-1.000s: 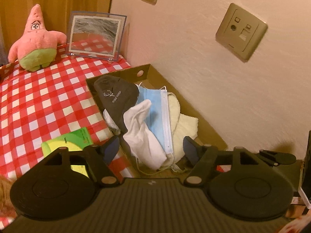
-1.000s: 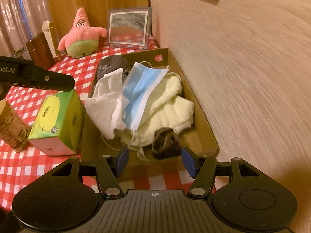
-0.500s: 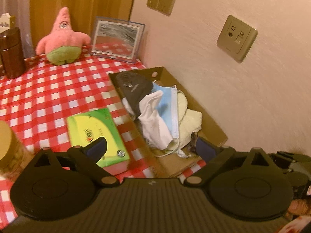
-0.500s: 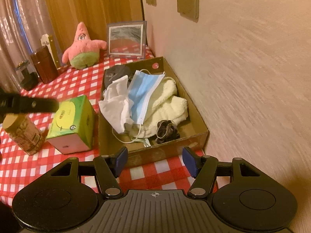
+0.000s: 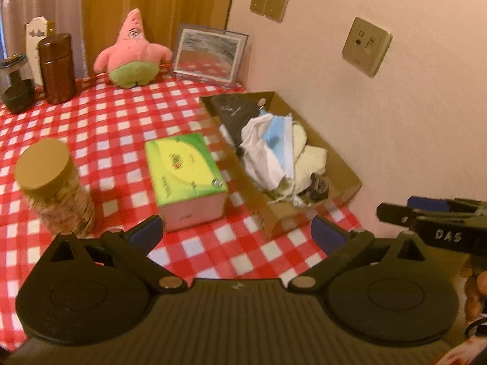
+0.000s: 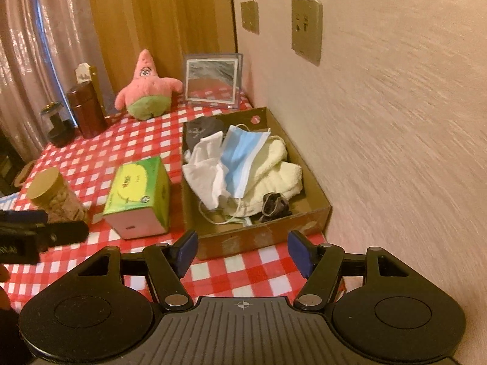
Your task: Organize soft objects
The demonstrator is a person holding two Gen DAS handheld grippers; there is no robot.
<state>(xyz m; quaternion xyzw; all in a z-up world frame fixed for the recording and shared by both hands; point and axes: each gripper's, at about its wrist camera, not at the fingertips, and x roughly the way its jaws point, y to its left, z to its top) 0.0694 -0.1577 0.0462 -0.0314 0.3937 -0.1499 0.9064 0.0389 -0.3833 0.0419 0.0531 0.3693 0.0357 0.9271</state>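
The left tool stood spread wide with nothing between its blue pads, its jaws having just been opening; it hung above the red-and-white checked tabletop. The right tool stood partly open, having widened a little, and it too held nothing. In the left wrist view the right tool's body showed at 3 o'clock, bearing white letters that read "DAS".

The soft things lay heaped in the cardboard box against the wall, at 12 o'clock from the right tool: a dark cap with small pale print too fine to read, a white cloth, a blue face mask, a cream towel and a small dark scrunchie at the near end. A pink star plush sat apart at the far edge, at 11 o'clock, beside a framed picture.

Just beside the box at 10 o'clock stood a green and yellow tissue box; its printing was blurred. Farther left stood a jar with a tan lid.
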